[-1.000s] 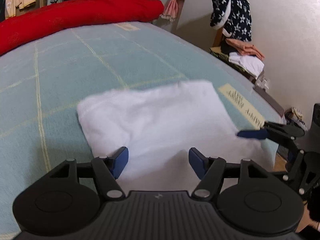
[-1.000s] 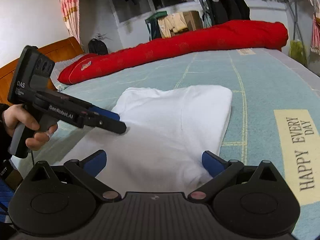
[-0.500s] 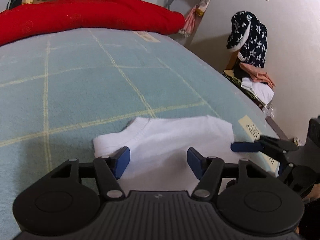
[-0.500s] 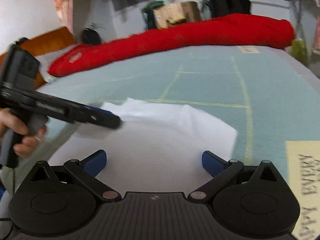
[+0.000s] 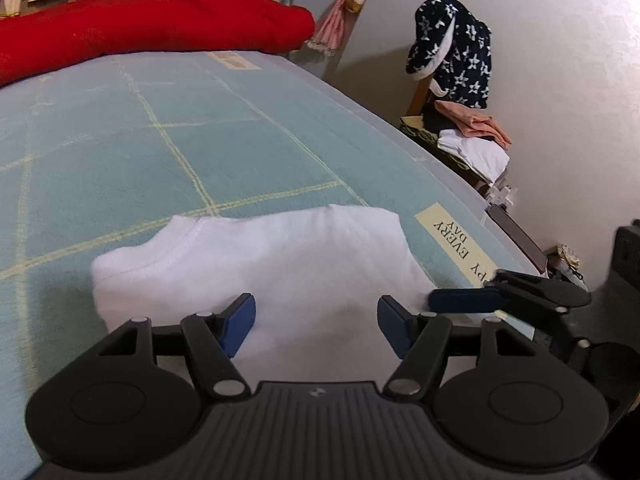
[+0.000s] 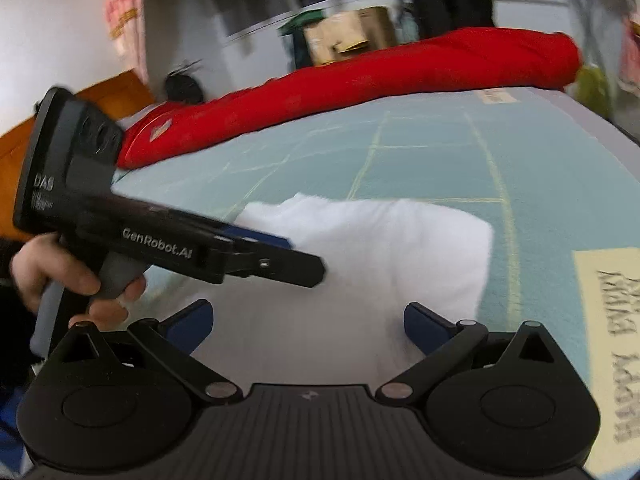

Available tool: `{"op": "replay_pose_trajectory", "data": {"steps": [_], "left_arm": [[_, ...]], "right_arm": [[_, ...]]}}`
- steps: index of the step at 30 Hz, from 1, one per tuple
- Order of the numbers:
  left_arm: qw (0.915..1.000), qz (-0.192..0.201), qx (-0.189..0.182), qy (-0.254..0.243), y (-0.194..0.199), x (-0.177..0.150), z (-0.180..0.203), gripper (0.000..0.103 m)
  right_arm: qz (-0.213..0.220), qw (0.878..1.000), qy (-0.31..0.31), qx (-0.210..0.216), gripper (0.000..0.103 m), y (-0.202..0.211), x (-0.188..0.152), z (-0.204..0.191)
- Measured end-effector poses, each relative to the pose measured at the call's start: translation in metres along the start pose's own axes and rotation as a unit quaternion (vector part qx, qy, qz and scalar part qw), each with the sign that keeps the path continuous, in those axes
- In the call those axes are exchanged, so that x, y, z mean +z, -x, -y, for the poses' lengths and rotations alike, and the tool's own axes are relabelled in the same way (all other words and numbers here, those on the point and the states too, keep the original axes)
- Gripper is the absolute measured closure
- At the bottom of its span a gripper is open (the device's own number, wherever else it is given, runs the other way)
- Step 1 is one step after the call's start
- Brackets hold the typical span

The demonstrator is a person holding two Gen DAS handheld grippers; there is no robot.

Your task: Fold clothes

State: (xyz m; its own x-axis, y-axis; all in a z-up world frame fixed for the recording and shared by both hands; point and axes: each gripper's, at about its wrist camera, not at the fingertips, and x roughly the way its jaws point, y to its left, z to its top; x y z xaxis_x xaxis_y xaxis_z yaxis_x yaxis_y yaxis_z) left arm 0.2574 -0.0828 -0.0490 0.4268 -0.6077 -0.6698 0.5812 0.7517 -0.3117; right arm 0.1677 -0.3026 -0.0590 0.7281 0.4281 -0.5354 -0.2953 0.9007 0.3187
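Note:
A folded white T-shirt (image 5: 280,264) lies on the light blue bed cover (image 5: 120,140), its collar seam facing up at the left. My left gripper (image 5: 316,322) hovers open over the shirt's near edge with nothing between its blue pads. In the right wrist view the same shirt (image 6: 392,248) sits ahead of my right gripper (image 6: 308,326), which is open and holds nothing. The left gripper (image 6: 296,256), held by a hand (image 6: 60,280), reaches in from the left over the shirt. The right gripper's blue fingers (image 5: 460,300) show at the shirt's right corner.
A long red duvet (image 5: 140,32) lies across the far end of the bed. A yellow "HAPPY EVERY DAY" label (image 5: 456,248) marks the cover near the right bed edge. Beyond that edge a chair holds stacked clothes (image 5: 472,140) and a star-patterned garment (image 5: 452,48).
Both grippers have drawn back toward the shirt's near edge and stayed open. The shirt now looks smaller and farther off in the left wrist view. The right wrist view is blurred by motion.

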Motion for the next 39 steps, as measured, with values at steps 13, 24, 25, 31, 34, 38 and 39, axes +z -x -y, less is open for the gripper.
{"op": "replay_pose_trajectory", "data": {"steps": [13,24,25,31,34,38,39], "left_arm": [[0.9983,-0.011,-0.021,0.053,0.050,-0.078,0.011,0.036],[0.9971,-0.040,-0.026,0.059,0.062,-0.102,0.028,0.036],[0.9969,-0.043,-0.027,0.059,0.063,-0.104,0.030,0.035],[0.9969,-0.021,-0.053,0.054,0.089,-0.109,0.044,0.033],[0.9961,-0.050,-0.044,0.059,0.079,-0.122,0.044,0.033],[0.9967,-0.037,-0.037,0.061,0.089,-0.119,0.042,0.033],[0.9977,-0.026,-0.031,0.054,0.094,-0.114,0.043,0.033]], "right_arm": [[-0.022,0.998,0.064,-0.014,0.000,0.033,-0.043,-0.032],[-0.024,0.995,0.087,-0.040,0.000,0.041,-0.045,-0.041],[-0.027,0.994,0.092,-0.045,0.000,0.040,-0.046,-0.042],[-0.028,0.991,0.121,-0.045,0.000,0.044,-0.052,-0.050],[-0.036,0.991,0.121,-0.048,0.000,0.039,-0.054,-0.051],[-0.041,0.991,0.120,-0.044,0.000,0.039,-0.056,-0.050],[-0.038,0.991,0.119,-0.043,0.000,0.040,-0.055,-0.050]]}}
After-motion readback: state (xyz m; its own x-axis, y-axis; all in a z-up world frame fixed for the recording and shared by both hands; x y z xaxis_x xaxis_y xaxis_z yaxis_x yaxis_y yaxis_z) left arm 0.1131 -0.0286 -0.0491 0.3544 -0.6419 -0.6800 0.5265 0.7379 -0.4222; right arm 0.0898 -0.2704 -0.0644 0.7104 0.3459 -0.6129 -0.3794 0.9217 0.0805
